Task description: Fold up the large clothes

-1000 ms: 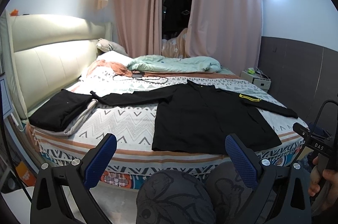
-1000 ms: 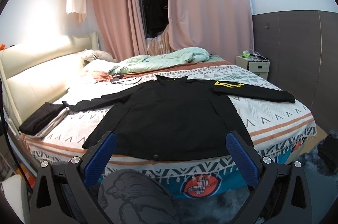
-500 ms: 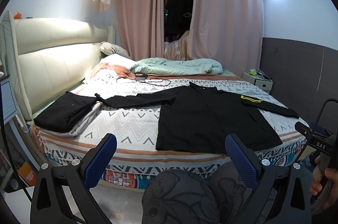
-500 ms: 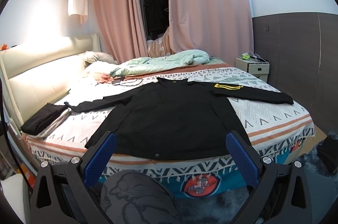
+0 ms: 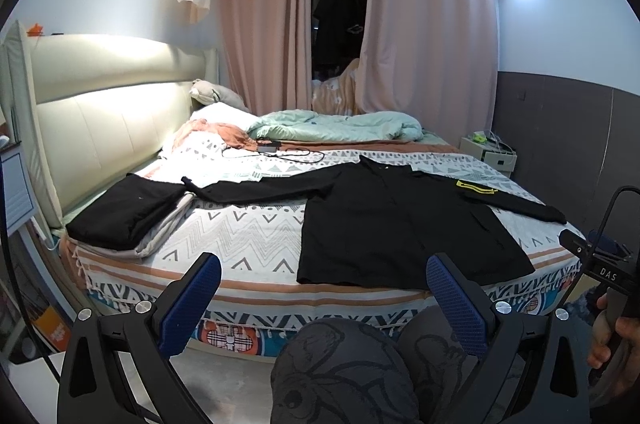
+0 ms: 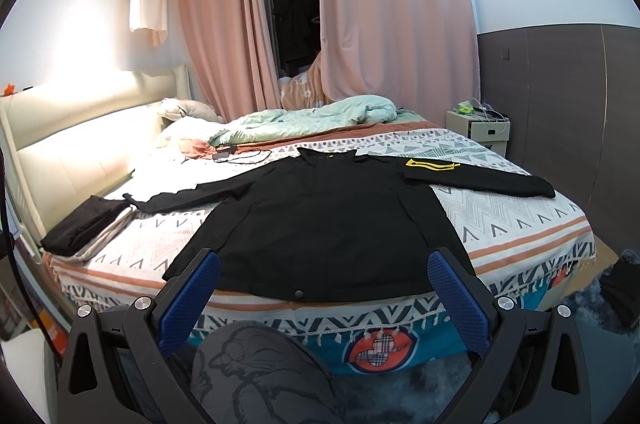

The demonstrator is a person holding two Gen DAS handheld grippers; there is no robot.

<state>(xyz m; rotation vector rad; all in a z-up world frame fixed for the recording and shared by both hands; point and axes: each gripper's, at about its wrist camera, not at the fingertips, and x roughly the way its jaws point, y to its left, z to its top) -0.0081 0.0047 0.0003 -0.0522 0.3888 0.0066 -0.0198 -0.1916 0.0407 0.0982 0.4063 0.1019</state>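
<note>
Two grippers: left gripper and right gripper, both released, jaws spread wide, nothing between them, held off the near edge of the bed.
Jacket: one black jacket lies flat on the bed, collar at the far side, hem at the near edge, both sleeves stretched out sideways.
Sleeves: two, left sleeve reaching toward the stack, right sleeve with a yellow patch.
Done: seemingly the spreading and smoothing; one folded stack of a dark garment on a pale one sits near the headboard, so earlier items look finished.
Left: by my reading every fold of the jacket, sleeves in first, then body.
Progress: jacket fold not yet begun.
Other things: one green quilt bunched at the far side, one cable on the sheet, one nightstand, person's knees below the grippers.
</note>
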